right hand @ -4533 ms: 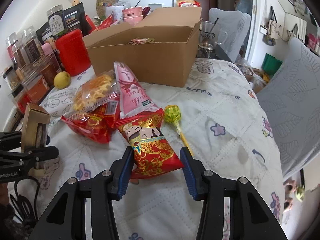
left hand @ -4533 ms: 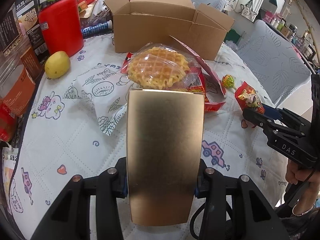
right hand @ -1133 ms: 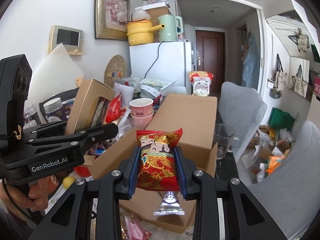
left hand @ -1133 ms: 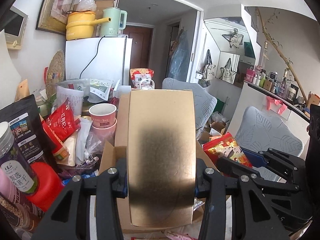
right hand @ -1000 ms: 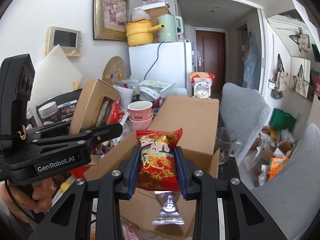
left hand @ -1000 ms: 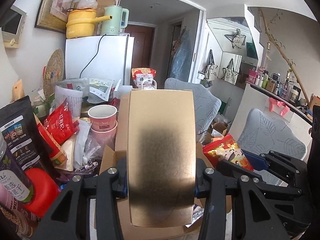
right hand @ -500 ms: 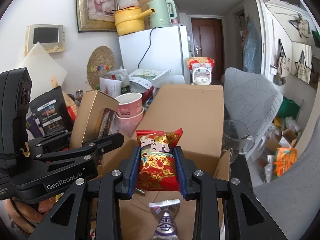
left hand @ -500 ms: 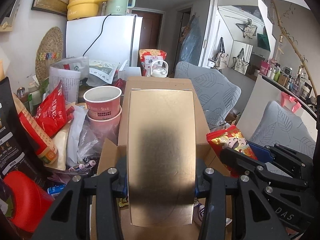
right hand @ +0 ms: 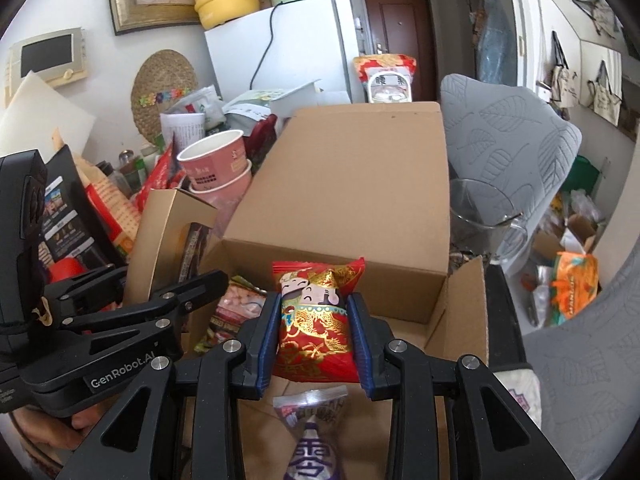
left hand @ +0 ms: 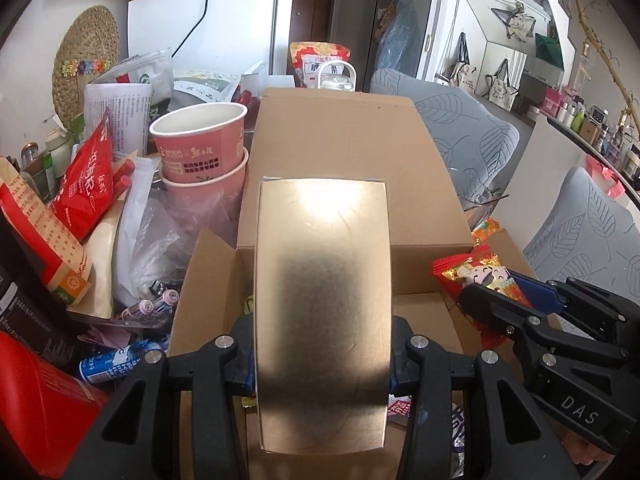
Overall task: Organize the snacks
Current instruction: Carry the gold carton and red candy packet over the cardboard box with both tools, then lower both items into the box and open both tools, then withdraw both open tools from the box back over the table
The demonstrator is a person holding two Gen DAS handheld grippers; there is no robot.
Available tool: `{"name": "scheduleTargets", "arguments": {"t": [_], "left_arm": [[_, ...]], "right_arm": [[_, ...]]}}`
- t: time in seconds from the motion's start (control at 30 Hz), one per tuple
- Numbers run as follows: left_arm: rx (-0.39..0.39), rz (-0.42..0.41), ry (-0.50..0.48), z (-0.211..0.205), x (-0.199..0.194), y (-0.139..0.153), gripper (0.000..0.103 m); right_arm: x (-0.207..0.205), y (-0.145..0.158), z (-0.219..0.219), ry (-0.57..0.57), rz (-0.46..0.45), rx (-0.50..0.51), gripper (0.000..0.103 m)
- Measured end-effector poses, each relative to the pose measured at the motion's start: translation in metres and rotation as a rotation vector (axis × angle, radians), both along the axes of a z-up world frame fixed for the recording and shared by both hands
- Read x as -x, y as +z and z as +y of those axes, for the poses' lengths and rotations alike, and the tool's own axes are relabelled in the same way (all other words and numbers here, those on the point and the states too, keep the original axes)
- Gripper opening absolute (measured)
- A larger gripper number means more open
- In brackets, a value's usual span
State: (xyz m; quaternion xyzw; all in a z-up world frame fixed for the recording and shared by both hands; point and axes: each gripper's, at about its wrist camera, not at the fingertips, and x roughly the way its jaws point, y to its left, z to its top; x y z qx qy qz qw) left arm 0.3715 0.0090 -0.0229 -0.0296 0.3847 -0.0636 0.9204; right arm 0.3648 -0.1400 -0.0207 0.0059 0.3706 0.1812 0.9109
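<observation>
Showing only in the right wrist view: gold box's (right hand: 168, 236) window cutout.

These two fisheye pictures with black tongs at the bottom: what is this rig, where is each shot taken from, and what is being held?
There is no robot here. A person carries a hand-held gripper in each hand, and a small camera on each one looks forward along its two fingers.

The left wrist view shows the left hand-held gripper clamped on a gold box. The right wrist view shows the right hand-held gripper clamped on a red snack packet. Each tool also shows in the other's picture.

Both are held over an open cardboard box that already contains a few packets, including a purple-printed packet. To its left, stacked pink paper cups stand among crowded bags and jars. A white fridge stands behind.
</observation>
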Motion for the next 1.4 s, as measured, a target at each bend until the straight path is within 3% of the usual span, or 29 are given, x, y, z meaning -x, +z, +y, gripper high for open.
{"name": "scheduleTargets", "arguments": {"t": [0.17,0.53,0.57,0.7,0.73,1.03,1.4], "left_arm": [[-0.002,0.057,0.003,-0.001,-0.005,-0.012,0.044],[-0.082,0.144,0.024,-0.011,-0.014,-0.028,0.046],[-0.089,0.141,0.027,-0.012,-0.013,-0.028,0.047],[-0.117,0.108,0.045,-0.012,-0.011,-0.022,0.073],[-0.121,0.098,0.048,-0.013,-0.009,-0.02,0.075],[-0.1,0.074,0.045,-0.011,0.001,-0.004,0.076],[-0.105,-0.025,0.07,-0.008,0.036,0.048,0.076]], "right_arm": [[-0.007,-0.013,0.004,-0.012,0.044,0.044,0.033],[-0.012,-0.025,0.005,-0.029,0.079,0.094,0.033],[-0.011,-0.025,0.004,-0.032,0.079,0.096,0.033],[-0.01,-0.022,0.003,-0.039,0.081,0.096,0.034],[-0.009,-0.021,0.002,-0.04,0.079,0.095,0.034],[0.002,-0.006,-0.001,-0.038,0.058,0.082,0.038],[0.032,0.033,-0.005,-0.041,-0.018,0.085,0.04]]}}
